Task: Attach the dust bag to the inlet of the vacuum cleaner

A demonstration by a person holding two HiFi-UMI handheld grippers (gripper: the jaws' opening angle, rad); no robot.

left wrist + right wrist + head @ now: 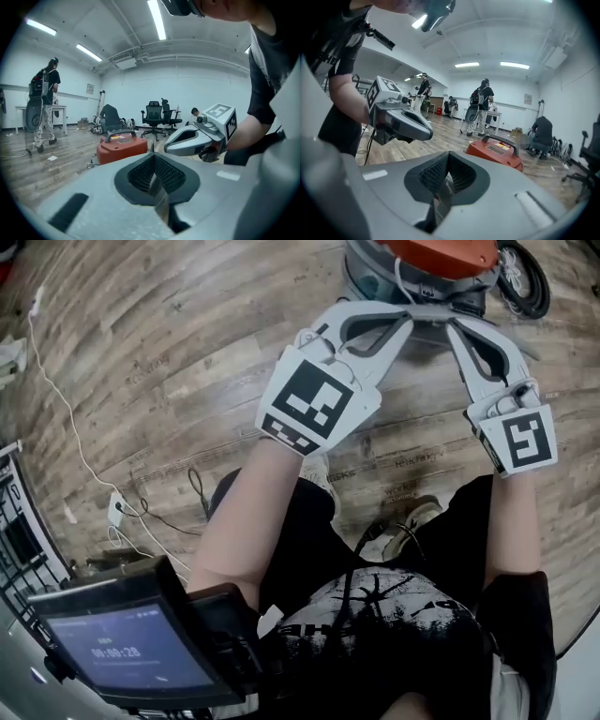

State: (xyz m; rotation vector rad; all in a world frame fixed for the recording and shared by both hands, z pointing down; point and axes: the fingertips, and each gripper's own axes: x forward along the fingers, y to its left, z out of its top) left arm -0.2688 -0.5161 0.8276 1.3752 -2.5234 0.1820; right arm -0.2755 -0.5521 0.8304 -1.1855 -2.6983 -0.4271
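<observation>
Far left: a white cable [58, 399] snakes over the wood floor [187, 352], well apart from the action
Low left: a dark screen [127, 648] glows by the person's hip, tilted up toward them
Left gripper: here it is, the left gripper [406, 315] held out ahead of the body, marker cube nearest the person, nose slanting in toward the middle; its own view shows the ribbed pads pressed flat together with nothing between them, so it is fully closed and empty
Middle, ahead: the vacuum cleaner [427, 257] stands on the floor just beyond both noses, red lid on top of a grey body, a black wheel [523, 277] on its right flank; from both gripper views it sits on the boards past the jaws, carry handle up, apart from the pads
Right gripper: the right gripper [452, 322] mirrors the other, angled inward so the two noses end near each other; jaws closed tight in its own view, pads meeting, carrying nothing
Room behind: in the left gripper view a standing person [44, 108] at far left, office chairs [157, 115] against the back wall
</observation>
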